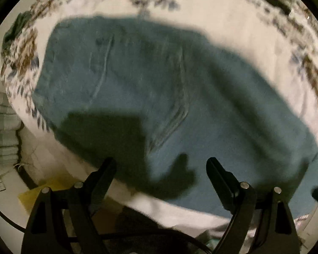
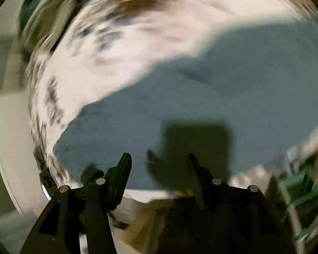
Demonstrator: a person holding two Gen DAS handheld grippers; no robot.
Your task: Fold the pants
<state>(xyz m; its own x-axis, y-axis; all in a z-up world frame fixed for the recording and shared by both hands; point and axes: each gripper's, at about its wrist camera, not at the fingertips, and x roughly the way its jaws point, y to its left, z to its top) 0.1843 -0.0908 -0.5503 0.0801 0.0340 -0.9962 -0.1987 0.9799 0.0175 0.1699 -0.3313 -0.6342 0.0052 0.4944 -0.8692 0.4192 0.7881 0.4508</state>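
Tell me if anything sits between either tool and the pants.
Nothing visible does. The left tool and the right tool are both open above the blue pants, which lie spread on the floral sheet. Only the tools' shadows fall on the fabric. The right view is motion-blurred.

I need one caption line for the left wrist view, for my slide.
Open left gripper hovers above blue pants spread on a floral-edged white cloth.
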